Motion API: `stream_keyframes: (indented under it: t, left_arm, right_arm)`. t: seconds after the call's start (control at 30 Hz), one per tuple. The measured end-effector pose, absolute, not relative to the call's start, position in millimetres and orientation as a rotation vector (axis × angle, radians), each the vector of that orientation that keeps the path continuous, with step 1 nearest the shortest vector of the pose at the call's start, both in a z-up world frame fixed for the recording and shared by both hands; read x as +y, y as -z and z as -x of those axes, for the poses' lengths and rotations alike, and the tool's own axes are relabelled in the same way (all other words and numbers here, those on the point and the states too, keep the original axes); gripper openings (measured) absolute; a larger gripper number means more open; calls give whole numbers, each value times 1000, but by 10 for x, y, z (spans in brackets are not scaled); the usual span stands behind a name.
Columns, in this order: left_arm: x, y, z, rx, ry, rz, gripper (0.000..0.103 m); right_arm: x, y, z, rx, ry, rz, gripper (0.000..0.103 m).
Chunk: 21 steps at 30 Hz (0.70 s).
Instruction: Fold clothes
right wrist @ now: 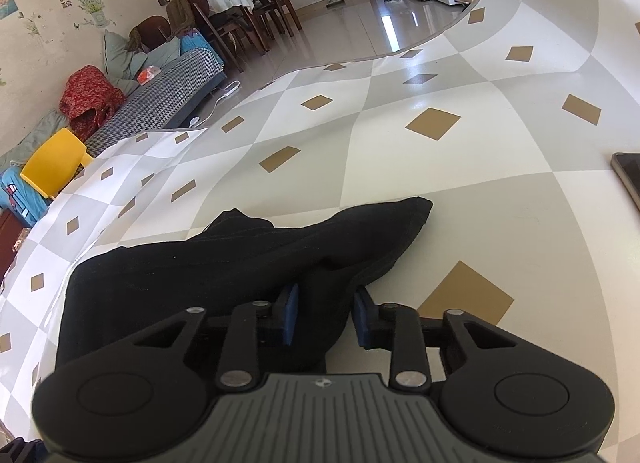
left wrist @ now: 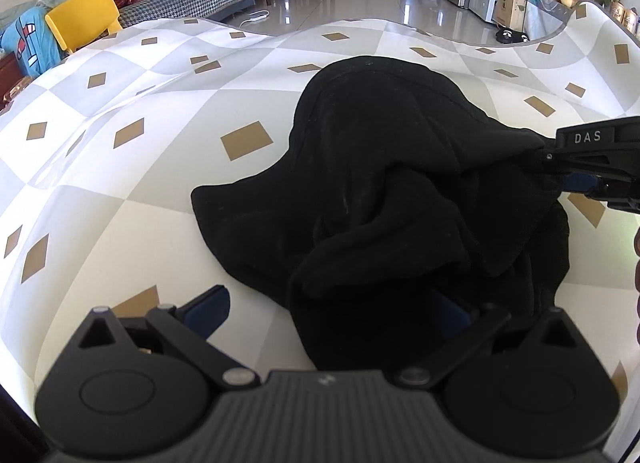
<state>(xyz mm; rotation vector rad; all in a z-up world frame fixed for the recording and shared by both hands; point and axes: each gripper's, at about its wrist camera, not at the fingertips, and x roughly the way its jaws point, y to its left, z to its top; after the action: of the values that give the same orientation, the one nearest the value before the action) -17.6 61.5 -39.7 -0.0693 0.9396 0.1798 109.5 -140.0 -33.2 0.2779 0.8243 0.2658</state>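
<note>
text: "DAS" | on: right tongs (left wrist: 560, 179) | white letters, black body

Crumpled black garment (left wrist: 380, 167) on table

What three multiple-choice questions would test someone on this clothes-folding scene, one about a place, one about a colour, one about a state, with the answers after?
1. Where does the garment lie?
A. on the patterned tablecloth
B. on the yellow chair
C. on the floor

2. What colour is the garment?
A. red
B. black
C. white

3. How does the right gripper stand?
A. wide open above bare cloth
B. out of sight
C. closed on a fold of the garment

Answers:
1 A, the checked cloth shows all round it.
2 B, it is black throughout in both views.
3 C, its blue pads press a ridge of fabric from both sides.
</note>
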Motion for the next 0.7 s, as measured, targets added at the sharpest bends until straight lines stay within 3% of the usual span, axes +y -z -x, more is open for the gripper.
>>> stream_keyframes:
  t: [0.17,0.7]
  left_arm:
    - [628,377,185,935,-189,76,103]
    - [610,161,330,875,-208,69,103]
  right_arm:
    - [-1422,254,-1055,805,-290,-299,8]
    - [-1257,-293,-687,656,-521,-321,7]
